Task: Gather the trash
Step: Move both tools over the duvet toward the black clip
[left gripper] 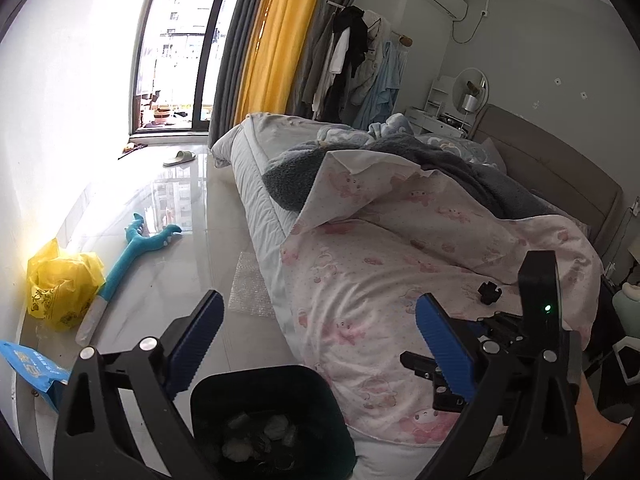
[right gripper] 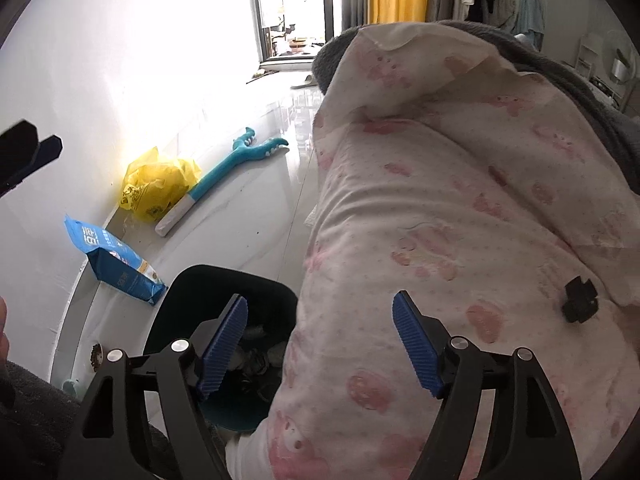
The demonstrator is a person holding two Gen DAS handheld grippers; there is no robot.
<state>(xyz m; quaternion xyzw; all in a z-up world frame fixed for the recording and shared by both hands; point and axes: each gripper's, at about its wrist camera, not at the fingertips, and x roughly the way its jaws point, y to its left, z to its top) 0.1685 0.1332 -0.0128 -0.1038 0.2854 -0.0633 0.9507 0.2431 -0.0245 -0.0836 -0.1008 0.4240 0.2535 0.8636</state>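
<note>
Sitting on the floor tight against the side of the bed, the dark trash bin (left gripper: 276,412) has crumpled wads of paper (left gripper: 276,426) and other bits in the bottom. In the right wrist view the same bin (right gripper: 192,292) is partly tucked behind the hanging edge of the pink-print duvet (right gripper: 460,208).

Both sets of tongs are above it with nothing in them. The left tongs (left gripper: 316,340) are spread wide, one blue pad over the floor, the other over the duvet. The right tongs (right gripper: 320,344) are apart too, empty, one pad over the bin and one over the bedding.

A small black clip-looking thing (right gripper: 579,300) lies on the duvet, off to the right.

Further out on the glossy tile floor (left gripper: 160,280): a blue package (right gripper: 120,260) near the bin, then a yellow plastic bag (right gripper: 156,188) against the white wall, with a teal dinosaur-ish plush toy (right gripper: 240,164) right beside it. A sheet of bubble wrap (left gripper: 250,284) lies next to the bed, and a green slipper (left gripper: 179,157) sits up by the balcony door.
</note>
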